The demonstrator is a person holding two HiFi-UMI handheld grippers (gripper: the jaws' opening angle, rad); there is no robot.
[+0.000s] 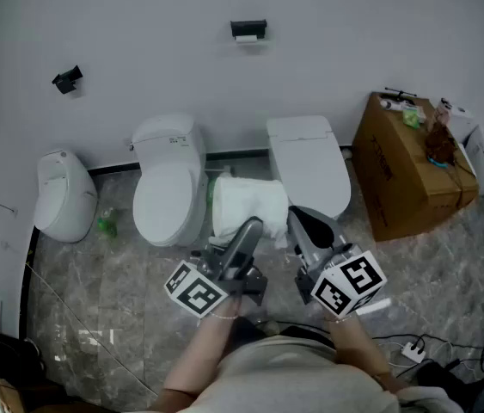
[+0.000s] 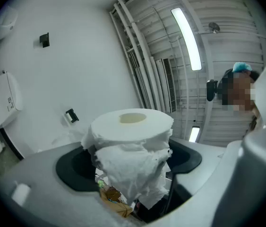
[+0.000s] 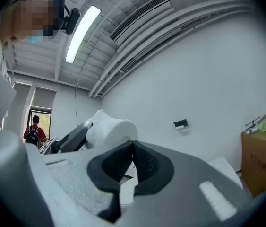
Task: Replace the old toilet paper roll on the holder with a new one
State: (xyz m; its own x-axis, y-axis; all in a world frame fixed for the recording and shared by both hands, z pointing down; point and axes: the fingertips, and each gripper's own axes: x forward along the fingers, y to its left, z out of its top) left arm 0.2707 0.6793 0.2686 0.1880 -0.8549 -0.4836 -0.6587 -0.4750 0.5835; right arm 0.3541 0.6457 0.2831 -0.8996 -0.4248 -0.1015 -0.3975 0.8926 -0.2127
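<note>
My left gripper (image 1: 242, 224) is shut on a white toilet paper roll (image 1: 243, 203) with a loose, torn outer layer. In the left gripper view the roll (image 2: 133, 126) stands between the wide-set black pads (image 2: 73, 169), its cardboard core facing up. My right gripper (image 1: 312, 229) hangs just right of the roll, jaws shut with nothing between them; its own view shows the closed gripper (image 3: 133, 161) and the roll (image 3: 113, 129) to its left. The black paper holder (image 1: 248, 30) is on the white wall far ahead, also small as the holder (image 3: 180, 124) in the right gripper view.
Below the grippers stand two white toilets (image 1: 166, 183) (image 1: 310, 157) and a urinal (image 1: 64, 194) at the left. A cardboard box (image 1: 409, 166) with small items on top is at the right. Cables and a power strip (image 1: 412, 349) lie on the marble floor.
</note>
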